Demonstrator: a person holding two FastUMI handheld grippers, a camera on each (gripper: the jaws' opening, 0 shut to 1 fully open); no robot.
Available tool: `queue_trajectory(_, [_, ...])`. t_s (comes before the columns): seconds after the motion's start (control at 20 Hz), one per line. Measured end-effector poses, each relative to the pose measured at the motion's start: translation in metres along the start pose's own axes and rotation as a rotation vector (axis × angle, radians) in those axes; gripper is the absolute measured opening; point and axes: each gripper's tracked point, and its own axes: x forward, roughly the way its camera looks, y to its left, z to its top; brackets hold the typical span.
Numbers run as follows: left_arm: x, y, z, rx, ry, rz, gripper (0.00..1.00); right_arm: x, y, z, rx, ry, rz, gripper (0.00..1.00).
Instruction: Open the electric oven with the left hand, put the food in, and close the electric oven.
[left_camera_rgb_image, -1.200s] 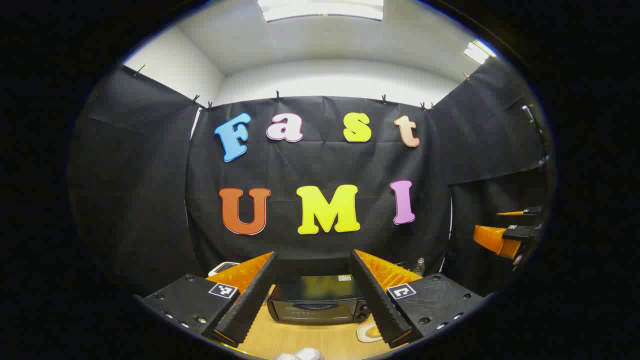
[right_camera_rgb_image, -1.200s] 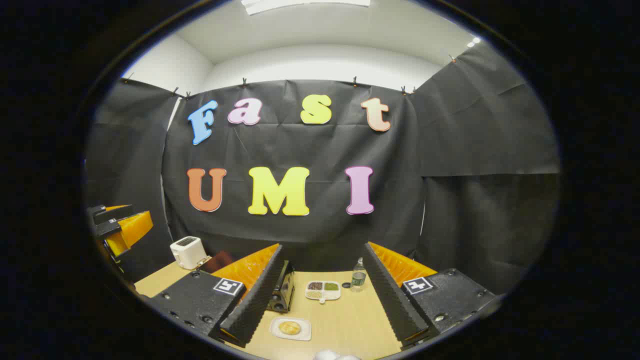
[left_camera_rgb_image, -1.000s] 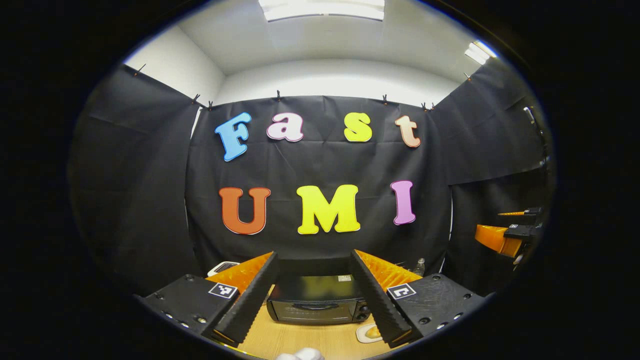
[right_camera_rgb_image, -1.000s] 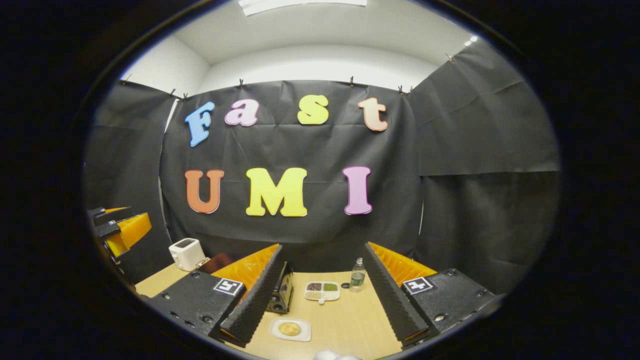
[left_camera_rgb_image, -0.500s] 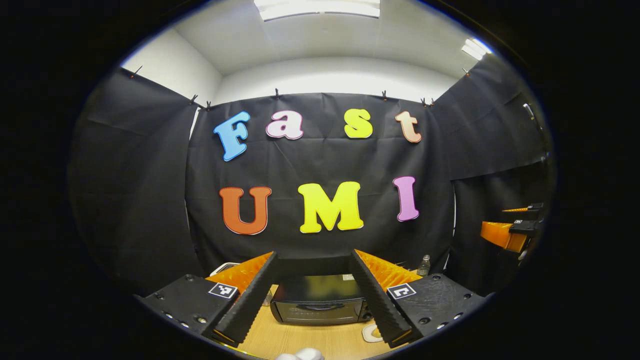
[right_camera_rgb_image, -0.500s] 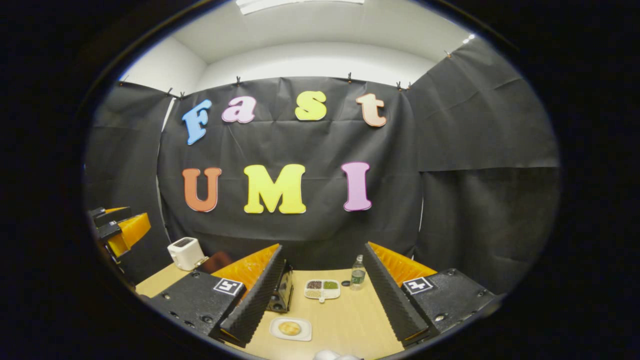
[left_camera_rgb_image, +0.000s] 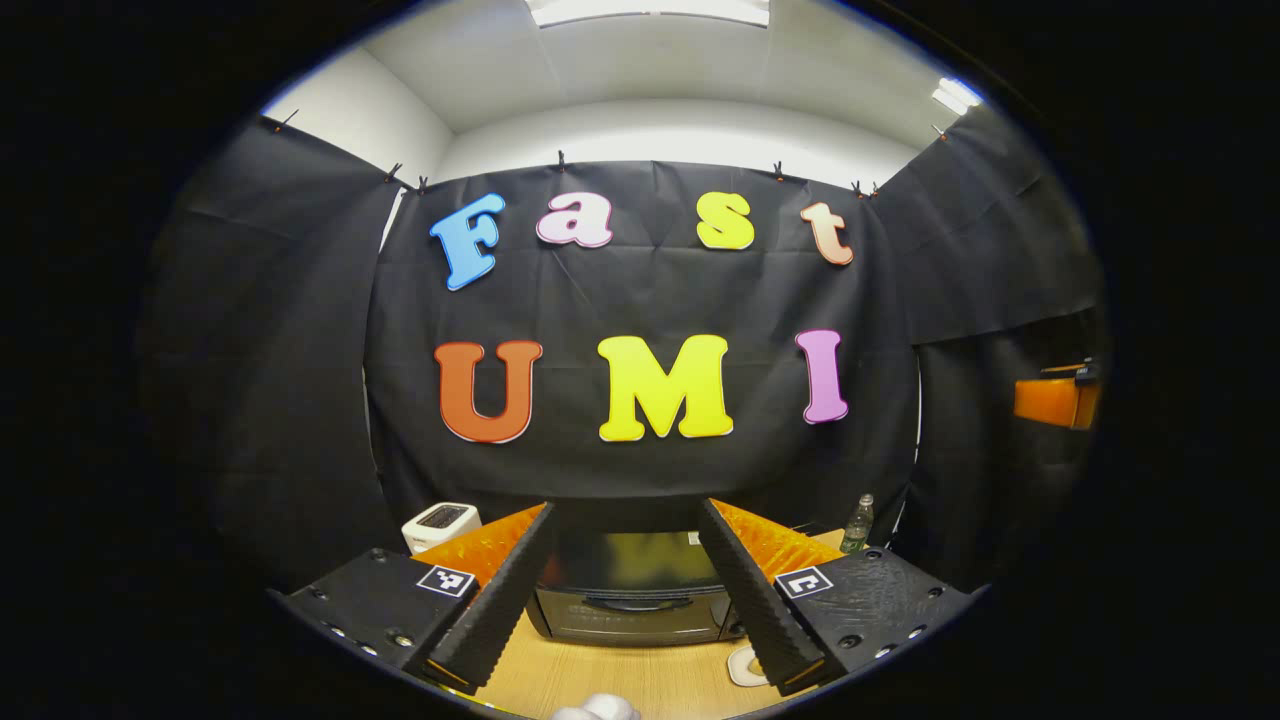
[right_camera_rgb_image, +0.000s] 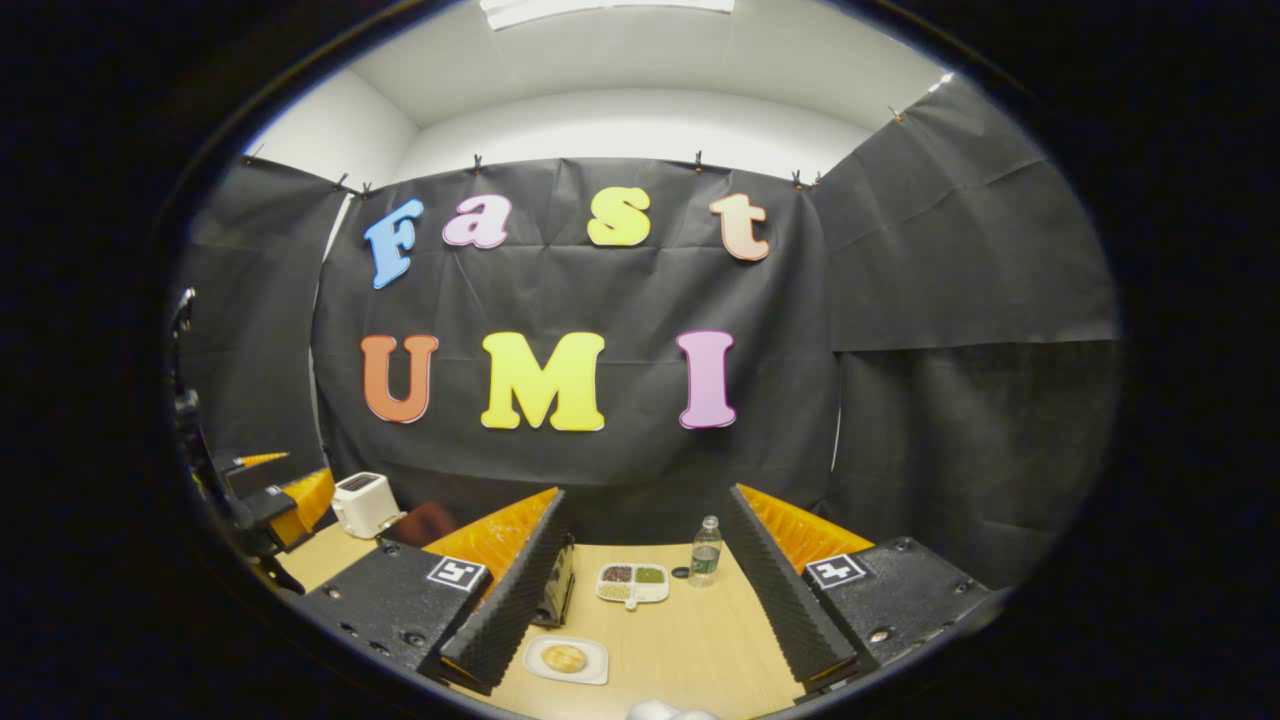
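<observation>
1. Left gripper: jaws wide, nothing between them, held above the wooden tabletop and aimed straight at the electric oven.
2. Electric oven: black, door shut, handle across the top of the door, centred betw. the jaws in left gripper view; in right gripper view, partly hidden behind the left finger.
3. Right gripper: jaws wide, empty, above tabletop, well apart from oven.
4. Food: round bun on a white plate, on tabletop just in front of oven's right side, below right gripper.
5. Background, right gripper view: divided dish w/ grains, water bottle beside it, white toaster at far left near booth wall.
</observation>
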Motion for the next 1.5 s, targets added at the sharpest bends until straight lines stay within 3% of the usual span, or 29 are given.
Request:
queue_trajectory(0.6, [0.083,-0.026,-0.160,0.011,0.201,-0.034,0.95,0.002,-0.034,-0.036,-0.081,0.099,-0.072,0.98])
queue_trajectory(1.0, [0.134,-0.010,-0.208,0.033,0.285,-0.002,0.96,0.017,-0.038,-0.053,-0.074,0.158,-0.091,0.98])
queue_trajectory(1.5, [0.123,-0.010,-0.216,0.031,0.324,-0.002,0.99,0.027,-0.034,-0.063,-0.039,0.182,-0.071,0.98])
